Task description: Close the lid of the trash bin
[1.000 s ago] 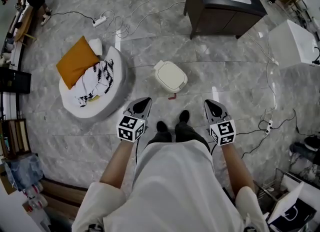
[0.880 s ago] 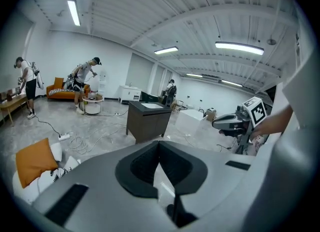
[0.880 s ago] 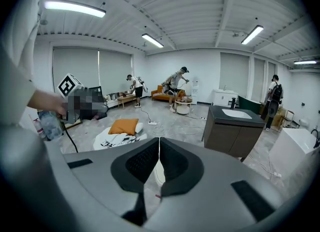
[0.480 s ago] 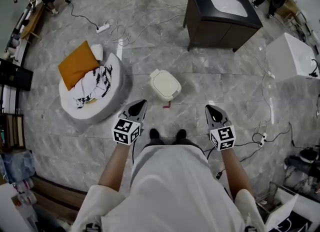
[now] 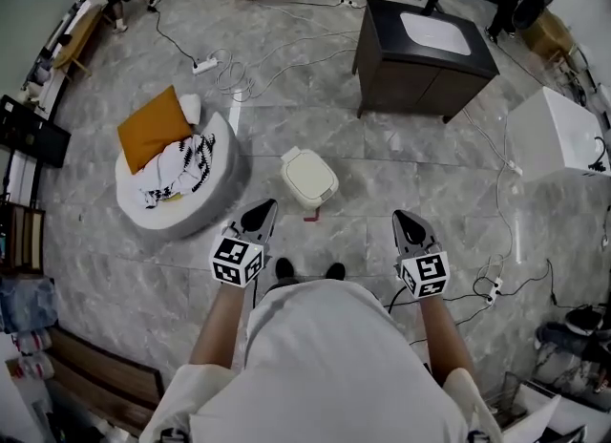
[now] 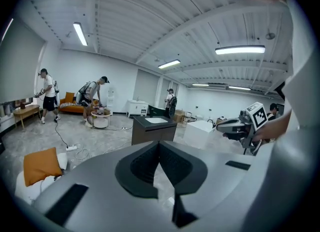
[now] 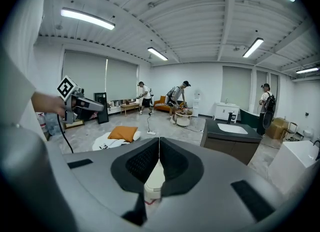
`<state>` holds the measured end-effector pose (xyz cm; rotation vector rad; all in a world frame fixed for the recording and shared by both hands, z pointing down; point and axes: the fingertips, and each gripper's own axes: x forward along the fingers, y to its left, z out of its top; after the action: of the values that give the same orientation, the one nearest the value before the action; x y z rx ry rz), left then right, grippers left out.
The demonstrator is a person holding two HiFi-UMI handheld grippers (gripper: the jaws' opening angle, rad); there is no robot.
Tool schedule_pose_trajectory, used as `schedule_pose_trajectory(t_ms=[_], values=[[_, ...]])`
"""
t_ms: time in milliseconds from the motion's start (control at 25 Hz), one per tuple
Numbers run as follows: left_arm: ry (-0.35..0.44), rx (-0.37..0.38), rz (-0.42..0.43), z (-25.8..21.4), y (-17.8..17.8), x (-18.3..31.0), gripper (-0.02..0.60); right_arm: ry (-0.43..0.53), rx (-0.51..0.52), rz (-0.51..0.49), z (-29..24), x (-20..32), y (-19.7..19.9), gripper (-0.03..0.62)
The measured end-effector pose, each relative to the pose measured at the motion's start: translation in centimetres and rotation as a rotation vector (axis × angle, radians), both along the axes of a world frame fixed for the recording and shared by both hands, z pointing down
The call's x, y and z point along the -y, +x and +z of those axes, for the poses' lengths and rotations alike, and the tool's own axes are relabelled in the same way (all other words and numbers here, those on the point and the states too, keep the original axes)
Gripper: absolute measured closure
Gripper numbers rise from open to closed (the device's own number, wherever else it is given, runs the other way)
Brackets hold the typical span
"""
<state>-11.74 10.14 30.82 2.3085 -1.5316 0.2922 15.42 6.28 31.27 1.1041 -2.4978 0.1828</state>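
The cream trash bin [image 5: 308, 179] stands on the grey marble floor with its lid down, just beyond the person's shoes. In the right gripper view the trash bin [image 7: 153, 182] shows low between the jaws, well beyond them. My left gripper [image 5: 265, 205] hangs in the air to the bin's near left, jaws shut and empty. To the bin's near right, my right gripper [image 5: 402, 215] is likewise shut on nothing. Each gripper view shows its own jaws closed tip to tip: left gripper [image 6: 159, 144], right gripper [image 7: 159, 140]. Neither touches the bin.
A dark cabinet with a sink [image 5: 425, 45] stands beyond the bin to the right, a white box [image 5: 558, 136] further right. A round white cushion with an orange pillow [image 5: 153, 128] lies at left. Cables and a power strip [image 5: 204, 66] trail over the floor. People work at the far end.
Both grippers have risen and drawn back from the bin, which now looks smaller and farther off. The shoes have shifted back. The lid stays down and the jaws stay shut.
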Motion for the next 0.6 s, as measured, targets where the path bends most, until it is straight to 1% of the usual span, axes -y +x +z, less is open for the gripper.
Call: schedule_pose_trajectory(t_ms=[320, 600], values=[[0.024, 0.016, -0.002, -0.8, 0.7, -0.4, 0.565, 0.022, 0.019, 0.005, -0.8, 0.4, 0.9, 0.565], [0.028, 0.015, -0.005, -1.2, 0.3, -0.1, 0.565, 0.025, 0.027, -0.003, -1.1, 0.5, 0.2, 0.565]])
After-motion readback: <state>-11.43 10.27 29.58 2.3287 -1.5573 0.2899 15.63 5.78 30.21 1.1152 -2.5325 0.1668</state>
